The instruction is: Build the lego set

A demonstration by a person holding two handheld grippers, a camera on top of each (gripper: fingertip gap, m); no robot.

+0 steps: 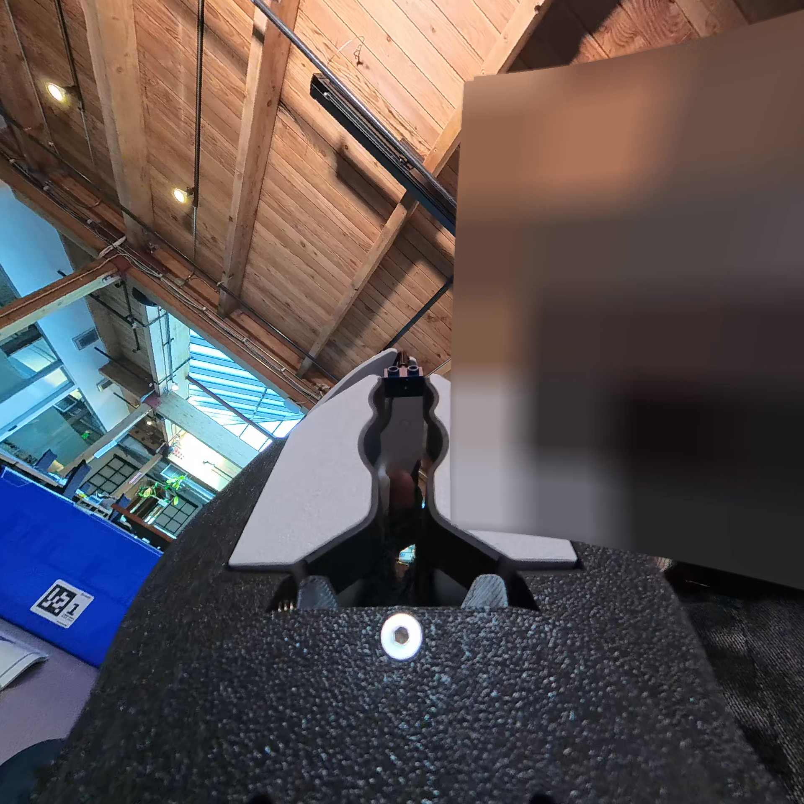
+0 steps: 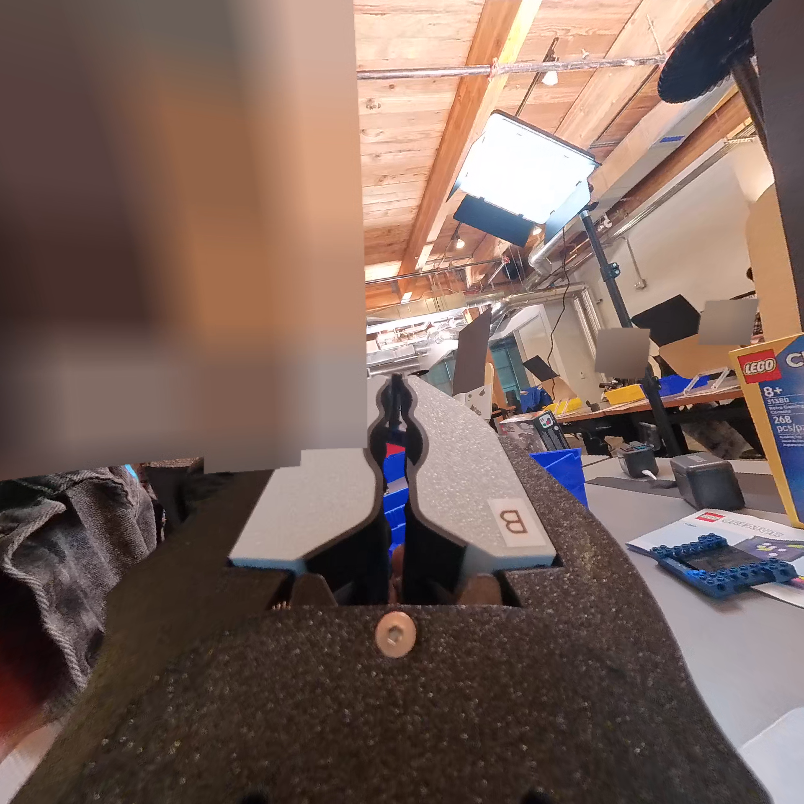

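Note:
My left gripper [image 1: 404, 385] points up towards the wooden ceiling and is shut on a small dark blue brick [image 1: 404, 385] with two studs on top, both pads against its sides. A small dark brown piece [image 1: 404, 360] shows just beyond the brick. A grey finger of the other gripper [image 1: 363, 374] rises right behind it. My right gripper [image 2: 396, 389] is shut on a thin dark piece [image 2: 396, 407] that stands edge-on between its fingertips. A large blurred patch covers one side of each view.
On the grey table at the right lie a blue brick frame [image 2: 718, 565] on a booklet [image 2: 678, 533], a yellow set box [image 2: 774, 417] and a grey block [image 2: 705, 480]. Blue bins [image 2: 561, 465] stand beyond my fingers. A lamp panel [image 2: 526, 174] hangs on a stand. A blue panel [image 1: 65, 561] shows at the left. The grippers are tip to tip, or close to it.

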